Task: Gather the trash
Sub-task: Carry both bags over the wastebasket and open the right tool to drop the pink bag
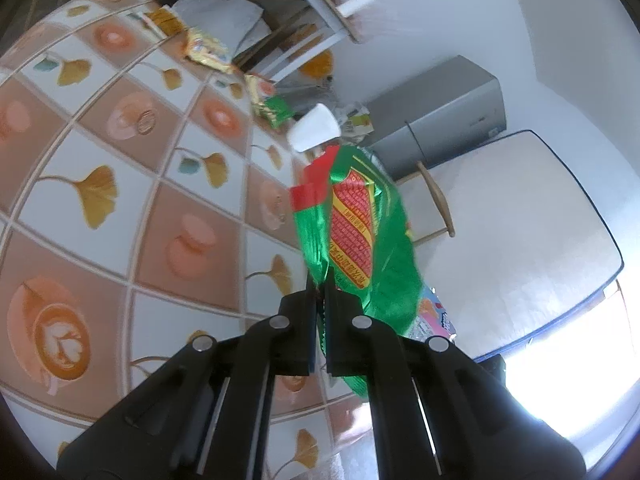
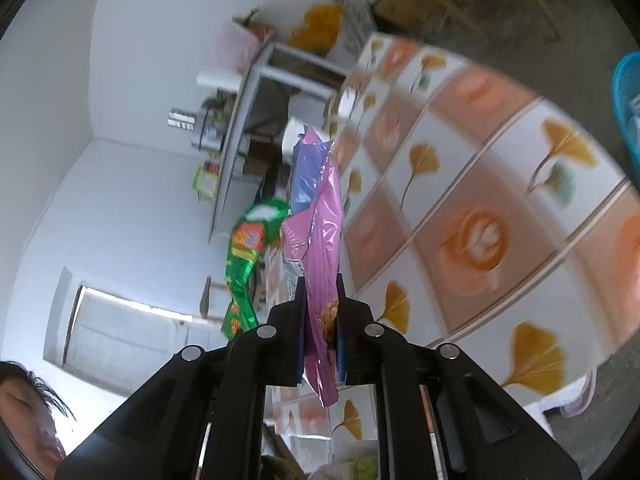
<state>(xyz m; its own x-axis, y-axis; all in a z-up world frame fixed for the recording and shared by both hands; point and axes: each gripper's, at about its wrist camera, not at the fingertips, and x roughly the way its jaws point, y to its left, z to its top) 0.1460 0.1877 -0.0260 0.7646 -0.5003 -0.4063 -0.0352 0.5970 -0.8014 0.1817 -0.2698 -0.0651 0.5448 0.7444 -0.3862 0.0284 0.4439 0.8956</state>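
Note:
My left gripper [image 1: 319, 280] is shut on a green and red snack wrapper [image 1: 356, 224] and holds it up above the patterned tablecloth [image 1: 120, 184]. The same green wrapper shows in the right wrist view [image 2: 242, 272]. My right gripper [image 2: 320, 280] is shut on a pink and purple snack bag [image 2: 320, 216], held up beside the tablecloth [image 2: 480, 216]. More wrappers lie on the table: a gold one [image 1: 206, 50], a yellow one [image 1: 166, 20] and a green and yellow one [image 1: 272, 102]. A white paper cup [image 1: 314, 128] lies tipped beyond the green wrapper.
A blue basket [image 2: 628, 104] is at the right edge of the right wrist view. A grey fridge [image 1: 440, 120], a wooden chair [image 1: 436, 204] and a cluttered white shelf [image 1: 320, 4] stand beyond the table. A person's face [image 2: 24, 412] is at the lower left.

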